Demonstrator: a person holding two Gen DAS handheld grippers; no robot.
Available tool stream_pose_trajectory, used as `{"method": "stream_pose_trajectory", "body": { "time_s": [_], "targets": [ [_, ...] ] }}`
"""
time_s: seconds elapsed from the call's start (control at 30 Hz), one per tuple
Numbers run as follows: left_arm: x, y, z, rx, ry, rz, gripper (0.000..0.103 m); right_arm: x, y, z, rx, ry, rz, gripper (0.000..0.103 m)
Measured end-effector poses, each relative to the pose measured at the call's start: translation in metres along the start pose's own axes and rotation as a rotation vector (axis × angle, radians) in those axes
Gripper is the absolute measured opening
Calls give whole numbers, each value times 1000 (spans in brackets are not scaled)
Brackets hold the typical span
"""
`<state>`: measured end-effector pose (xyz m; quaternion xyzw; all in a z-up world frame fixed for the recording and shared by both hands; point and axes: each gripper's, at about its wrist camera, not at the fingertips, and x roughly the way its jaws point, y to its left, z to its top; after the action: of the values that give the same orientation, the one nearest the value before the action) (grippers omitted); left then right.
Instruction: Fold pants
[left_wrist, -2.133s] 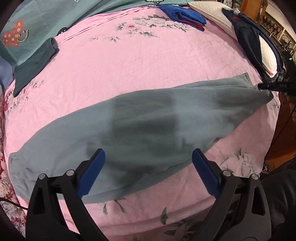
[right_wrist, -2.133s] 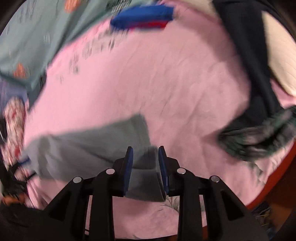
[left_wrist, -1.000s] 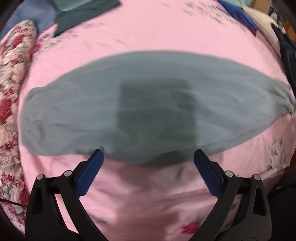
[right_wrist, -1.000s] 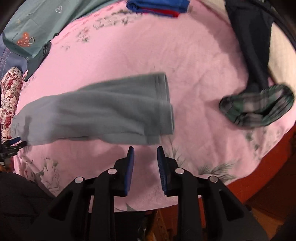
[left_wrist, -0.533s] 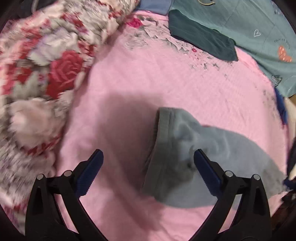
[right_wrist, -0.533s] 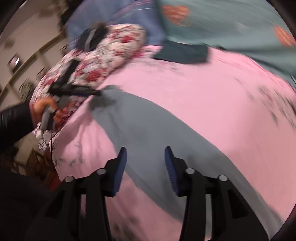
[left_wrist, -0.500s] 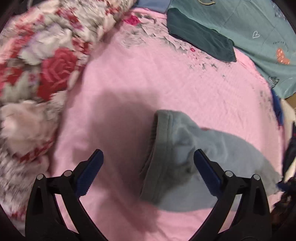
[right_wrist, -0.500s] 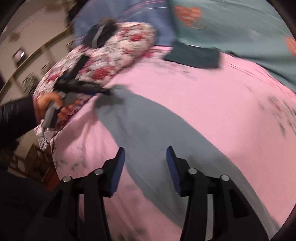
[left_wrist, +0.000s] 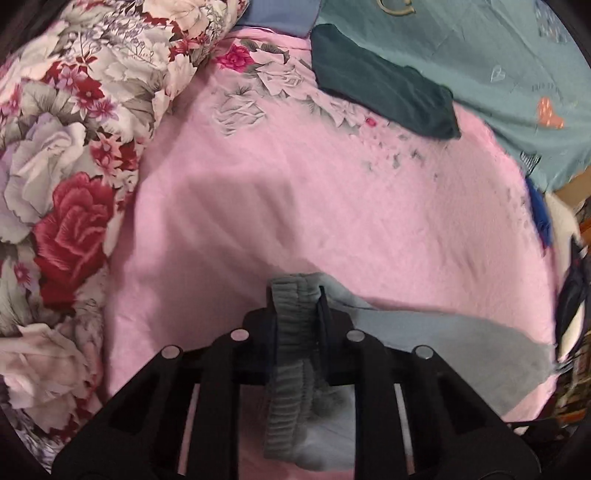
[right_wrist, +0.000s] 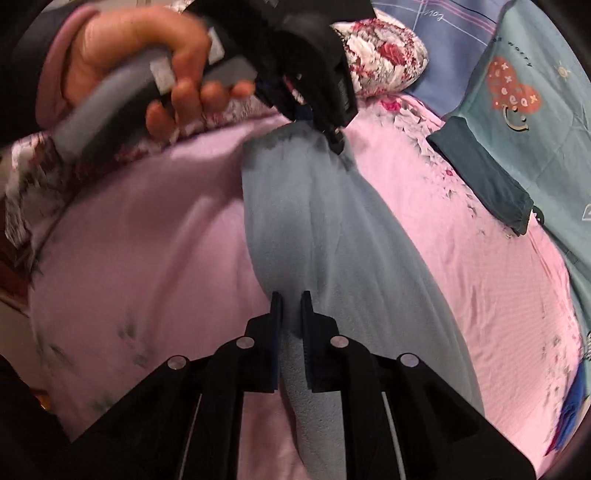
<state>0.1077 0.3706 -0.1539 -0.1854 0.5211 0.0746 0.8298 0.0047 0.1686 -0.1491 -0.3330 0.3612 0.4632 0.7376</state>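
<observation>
A: The pink bedspread (left_wrist: 332, 192) filled everything ahead of both grippers, a floral quilt (left_wrist: 66, 155) heaped off to the left one's left.

B: And the grey pants (right_wrist: 332, 236) lay stretched across it, pinned at two places!

A: Right. The left gripper (left_wrist: 295, 295) had clamped the gathered waistband, fingers nearly together. The right gripper (right_wrist: 291, 301) had pinched a ridge of cloth along the body, probably so both could lift for a fold.

B: Hems?

A: Out of sight. Cloth under the jaws was hidden, and the far right edge was blurred.
</observation>
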Motion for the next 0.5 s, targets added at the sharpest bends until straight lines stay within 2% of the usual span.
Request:
{"method": "stream_pose_trajectory", "body": {
  "time_s": [0.03, 0.07, 0.1, 0.13, 0.17, 0.2, 0.23, 0.3, 0.37, 0.43, 0.5],
  "targets": [
    [9, 0, -5, 28, 17, 24, 23, 8, 3, -2, 2, 25, 5, 15],
    [15, 0, -8, 38, 17, 44, 30, 18, 2, -4, 16, 61, 33, 19],
    [16, 1, -9, 36, 5, 81, 61, 22, -1, -5, 41, 86, 52, 26],
    [13, 4, -8, 23, -20, 143, 83, 14, -8, -6, 79, 94, 65, 31],
    [7, 6, -6, 8, -50, 162, 84, 4, -16, -5, 117, 78, 78, 35],
    [-3, 11, -4, -9, -82, 155, 84, -11, -28, -7, 171, 43, 89, 51],
    [-10, 12, -3, -18, -95, 151, 85, -31, -45, -15, 245, -1, 81, 57],
    [-27, 10, -4, -15, -139, 197, 85, -58, -81, -38, 388, -22, 40, 59],
    [-47, -9, -7, 60, -192, 220, 85, -83, -124, -76, 554, 5, -14, 59],
    [-61, -38, -17, 154, -221, 183, 85, -110, -168, -122, 737, 18, -47, 59],
    [-64, -76, -32, 231, -221, 70, 85, -132, -204, -166, 909, 20, -33, 53]
  ]
}}
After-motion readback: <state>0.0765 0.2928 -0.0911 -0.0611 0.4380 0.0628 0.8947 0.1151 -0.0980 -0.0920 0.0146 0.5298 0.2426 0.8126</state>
